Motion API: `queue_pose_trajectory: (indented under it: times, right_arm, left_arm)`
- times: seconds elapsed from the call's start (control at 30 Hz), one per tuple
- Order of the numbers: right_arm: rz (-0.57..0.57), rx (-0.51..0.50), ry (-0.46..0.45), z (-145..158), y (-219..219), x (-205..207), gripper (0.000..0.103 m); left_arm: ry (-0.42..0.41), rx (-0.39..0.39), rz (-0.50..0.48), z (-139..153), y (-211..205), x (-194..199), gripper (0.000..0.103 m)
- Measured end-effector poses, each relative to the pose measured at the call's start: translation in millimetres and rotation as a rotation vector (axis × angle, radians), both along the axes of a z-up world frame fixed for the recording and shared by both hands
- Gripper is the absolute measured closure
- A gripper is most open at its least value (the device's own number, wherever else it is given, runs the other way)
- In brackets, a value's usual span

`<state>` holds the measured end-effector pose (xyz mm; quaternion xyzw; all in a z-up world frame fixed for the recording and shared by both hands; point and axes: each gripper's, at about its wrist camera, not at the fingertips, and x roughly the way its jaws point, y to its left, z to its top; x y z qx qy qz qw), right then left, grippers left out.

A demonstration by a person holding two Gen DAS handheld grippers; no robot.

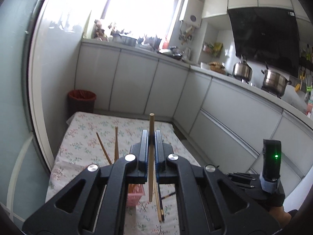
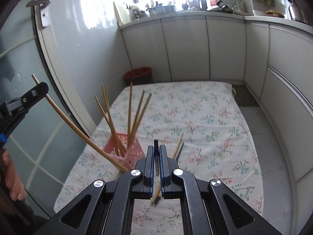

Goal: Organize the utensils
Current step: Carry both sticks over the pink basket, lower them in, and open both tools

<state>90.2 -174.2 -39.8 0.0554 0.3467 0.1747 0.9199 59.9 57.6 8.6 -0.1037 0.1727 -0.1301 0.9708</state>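
Observation:
My left gripper (image 1: 151, 135) is shut on a light wooden chopstick (image 1: 151, 156) that stands upright between its pads. In the right wrist view the same left gripper (image 2: 42, 89) sits at the far left, and its chopstick (image 2: 78, 133) slants down past the pink basket (image 2: 135, 152). Several wooden chopsticks (image 2: 130, 109) stand in that basket. Above the floral table, my right gripper (image 2: 156, 148) is shut on a dark chopstick (image 2: 156, 144) with a pale lower end. Two more chopsticks (image 2: 179, 145) lie on the cloth beyond it.
The table under the floral cloth (image 2: 205, 107) fills the floor between a glass door (image 2: 29, 117) on the left and white cabinets (image 2: 185, 45). A red-lined bin (image 2: 138, 74) stands behind the table. Two steel pots (image 1: 273, 82) sit on the counter to the right.

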Motion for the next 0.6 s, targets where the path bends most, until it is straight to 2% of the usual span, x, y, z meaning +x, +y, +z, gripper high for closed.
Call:
queue_pose_trajectory:
  times: [0.27,0.6]
  right_arm:
    - [-0.011,0.075,-0.047,20,-10,2,0.098]
    - [-0.003,0.095,-0.056,26,-14,-1,0.098]
  left_arm:
    - [-0.094,-0.003,0.077,1,4,1,0.097]
    - [-0.052,0.095,0.127,-16,-3,24,0.097]
